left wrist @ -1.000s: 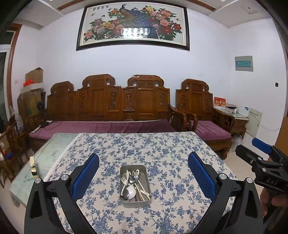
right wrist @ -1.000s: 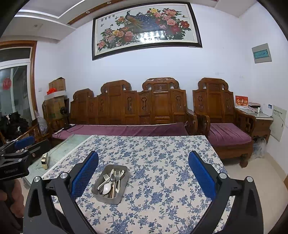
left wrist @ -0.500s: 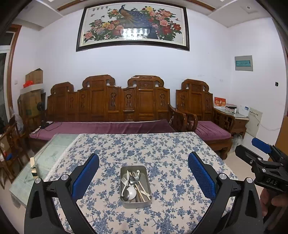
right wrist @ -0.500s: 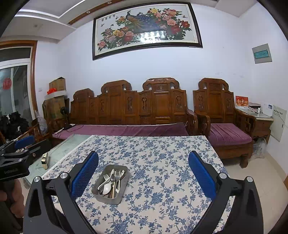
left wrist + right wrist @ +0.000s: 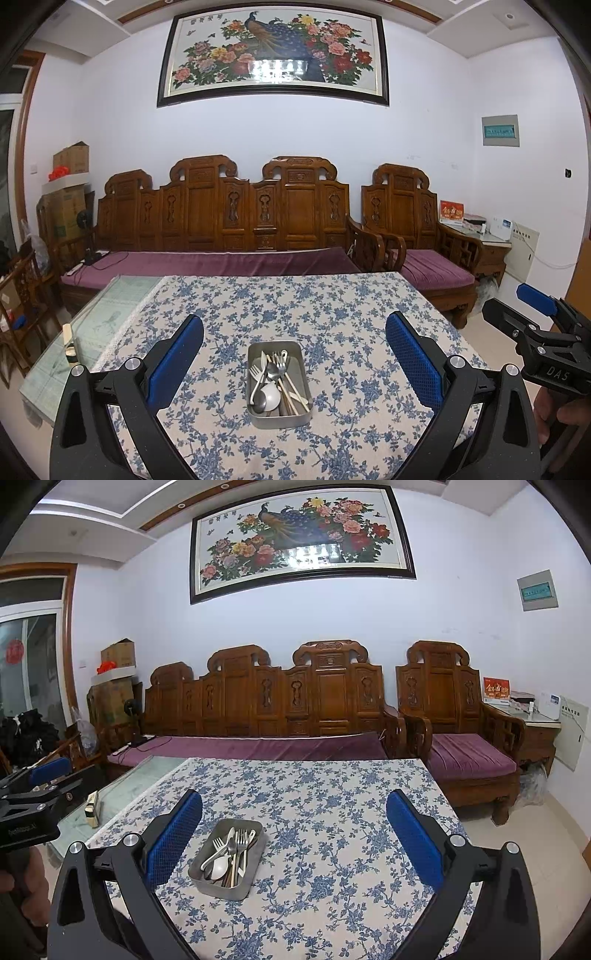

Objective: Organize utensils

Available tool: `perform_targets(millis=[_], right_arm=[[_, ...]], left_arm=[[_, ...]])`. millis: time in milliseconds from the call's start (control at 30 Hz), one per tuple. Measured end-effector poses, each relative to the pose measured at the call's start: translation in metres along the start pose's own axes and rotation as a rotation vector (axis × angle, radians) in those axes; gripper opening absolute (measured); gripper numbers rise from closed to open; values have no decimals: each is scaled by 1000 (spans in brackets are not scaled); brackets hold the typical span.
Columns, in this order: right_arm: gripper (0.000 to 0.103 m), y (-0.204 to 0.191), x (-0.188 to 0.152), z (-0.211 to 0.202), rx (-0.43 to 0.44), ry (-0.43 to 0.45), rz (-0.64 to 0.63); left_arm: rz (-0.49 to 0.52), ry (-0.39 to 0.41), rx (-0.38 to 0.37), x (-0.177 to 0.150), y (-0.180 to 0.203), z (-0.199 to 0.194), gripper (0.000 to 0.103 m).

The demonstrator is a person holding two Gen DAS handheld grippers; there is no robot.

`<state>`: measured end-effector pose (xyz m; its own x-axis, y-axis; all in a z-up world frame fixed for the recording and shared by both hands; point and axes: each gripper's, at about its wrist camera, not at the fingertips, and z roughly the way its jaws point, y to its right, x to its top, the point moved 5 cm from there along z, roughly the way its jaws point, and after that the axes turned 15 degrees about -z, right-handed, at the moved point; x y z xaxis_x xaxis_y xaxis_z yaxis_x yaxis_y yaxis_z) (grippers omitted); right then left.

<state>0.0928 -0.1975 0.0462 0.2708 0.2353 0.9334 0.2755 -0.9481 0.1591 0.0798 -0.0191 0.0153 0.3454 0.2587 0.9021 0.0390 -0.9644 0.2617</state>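
A rectangular metal tray [image 5: 279,413] with rounded corners sits on the worktop [image 5: 332,321], which is covered by a blue-flowered cloth with a lace edge. Inside it lie shiny steel forks [image 5: 281,363], a white ceramic spoon [image 5: 271,397] and pale chopsticks [image 5: 291,395], all tangled together. The left claw [image 5: 293,363] and the right claw [image 5: 293,842] both hover above the worktop, spread wide and empty, their blue pads [image 5: 413,363] dimpled like mesh. Only the left view shows the right claw from its side; only the right view shows a glazed door [image 5: 33,661].
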Motion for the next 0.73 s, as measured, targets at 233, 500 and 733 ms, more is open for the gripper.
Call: perform_targets(millis=[233, 500, 733], right_arm=[[100, 0, 1, 0, 0, 0, 0], [100, -1, 1, 0, 1, 0, -2], [100, -1, 1, 0, 1, 0, -1]], left_arm=[[1, -7, -2, -2, -1, 1, 95], [2, -8, -5, -3, -2, 1, 95], [-1, -7, -5, -4, -4, 2, 95]])
